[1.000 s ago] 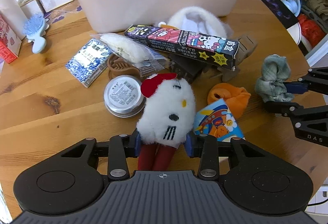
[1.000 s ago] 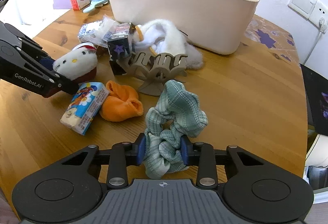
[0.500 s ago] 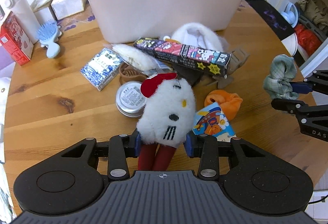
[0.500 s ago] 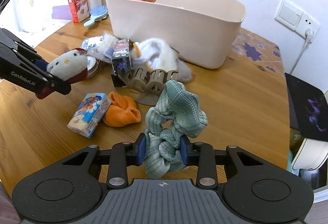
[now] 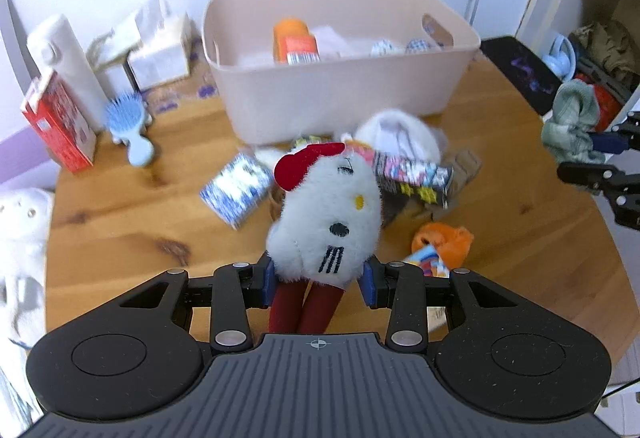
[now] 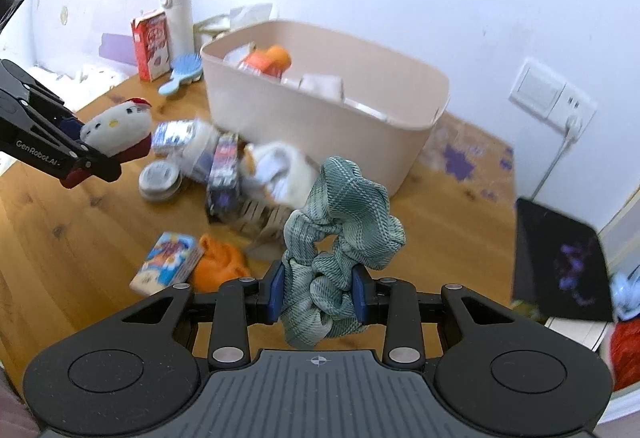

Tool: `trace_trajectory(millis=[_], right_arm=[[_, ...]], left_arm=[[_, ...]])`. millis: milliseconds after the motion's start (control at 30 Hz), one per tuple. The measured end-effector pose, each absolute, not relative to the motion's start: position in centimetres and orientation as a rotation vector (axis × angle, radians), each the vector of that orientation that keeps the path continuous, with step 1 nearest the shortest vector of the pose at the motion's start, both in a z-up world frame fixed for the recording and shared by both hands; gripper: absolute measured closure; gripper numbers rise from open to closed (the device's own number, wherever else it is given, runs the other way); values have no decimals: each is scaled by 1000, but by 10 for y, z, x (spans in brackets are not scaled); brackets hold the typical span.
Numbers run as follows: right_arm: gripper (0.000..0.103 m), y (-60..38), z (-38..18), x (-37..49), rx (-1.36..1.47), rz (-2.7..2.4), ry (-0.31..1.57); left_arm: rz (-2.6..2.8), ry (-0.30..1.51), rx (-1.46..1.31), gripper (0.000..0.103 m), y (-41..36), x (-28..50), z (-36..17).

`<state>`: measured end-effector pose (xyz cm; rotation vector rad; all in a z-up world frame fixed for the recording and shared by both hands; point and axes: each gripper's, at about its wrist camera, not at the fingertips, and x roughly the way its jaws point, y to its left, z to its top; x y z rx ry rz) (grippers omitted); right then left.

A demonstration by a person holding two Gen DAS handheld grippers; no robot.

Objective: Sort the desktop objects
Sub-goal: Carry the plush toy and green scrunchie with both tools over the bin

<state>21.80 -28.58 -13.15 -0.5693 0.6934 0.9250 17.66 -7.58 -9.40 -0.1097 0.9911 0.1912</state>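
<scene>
Both of my loads are off the table now. A second ago the plush cat and the green scrunchie sat low among the clutter with the bin looming above them; now I look down into the bin from both wrists, so both hands have come up and tipped a little flatter. That reads to me as lift done, carry about to start: the rim should be cleared, and what is left is the travel forward and the drop.

The left gripper is closed partway on the plush cat, blue pads pressed into the fluff at its lower body, red legs trailing back toward the camera, head and red bow sticking out ahead of the jaws. From the right wrist I can see it hanging clear above the wooden table.

The right gripper is pinched narrower on the scrunchie, pads squeezing the lower folds, the loop standing up and forward beyond the fingertips.

The bin stands ahead of both, already holding an orange bottle and some white bits. Left behind on the table: the long printed box, the orange scrunchie, the round tin. More rounds to go, I would say.
</scene>
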Motion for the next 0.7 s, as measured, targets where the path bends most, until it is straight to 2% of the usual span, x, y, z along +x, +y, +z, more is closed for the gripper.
trace_trajectory(millis=[300, 700], right_arm=[[71, -275, -91, 231, -554, 916, 582], [71, -253, -71, 260, -560, 922, 506]], left_arm=[[164, 879, -71, 63, -74, 191, -50], [155, 777, 4, 63, -75, 233, -11]])
